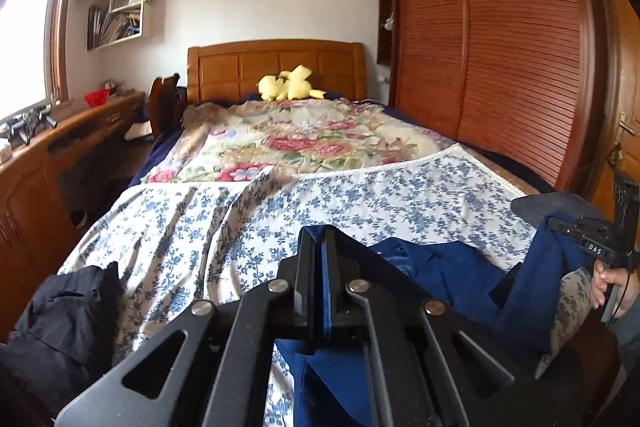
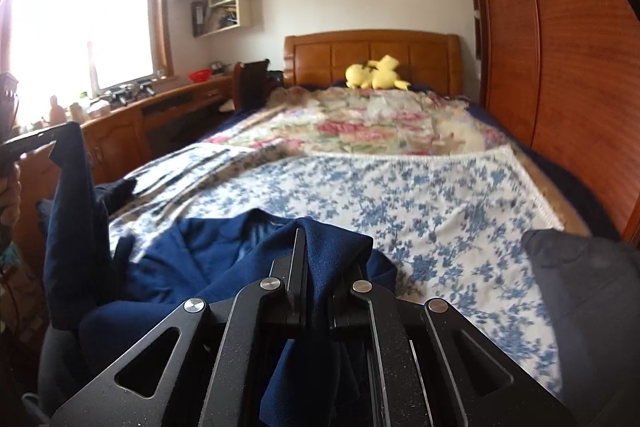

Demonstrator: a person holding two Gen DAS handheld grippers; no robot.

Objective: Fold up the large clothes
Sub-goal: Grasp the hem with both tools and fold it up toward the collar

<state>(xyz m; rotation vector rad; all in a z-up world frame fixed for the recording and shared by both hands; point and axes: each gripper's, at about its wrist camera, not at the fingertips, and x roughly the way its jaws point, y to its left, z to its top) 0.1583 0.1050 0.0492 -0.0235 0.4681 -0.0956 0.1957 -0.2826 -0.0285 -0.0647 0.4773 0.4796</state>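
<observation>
Jaws of both grippers clench the blue garment (image 2: 208,259) — a black garment (image 1: 60,319) shows only leftward.

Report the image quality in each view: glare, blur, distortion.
Left wrist view: window blown out at the left edge, wardrobe bowed by the fisheye, floral sheet fairly sharp. Right wrist view: window overexposed with glare, floral sheet and yellow plush toy smeared by blur.

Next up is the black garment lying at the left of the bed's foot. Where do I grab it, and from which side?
Take the black garment by its raised upper edge, which peaks where it meets the floral sheet. Come from above, tool fingers straddling that ridge. The rest lies slumped in a low heap, offering no clean edge. Both tools currently hold the blue garment.
</observation>
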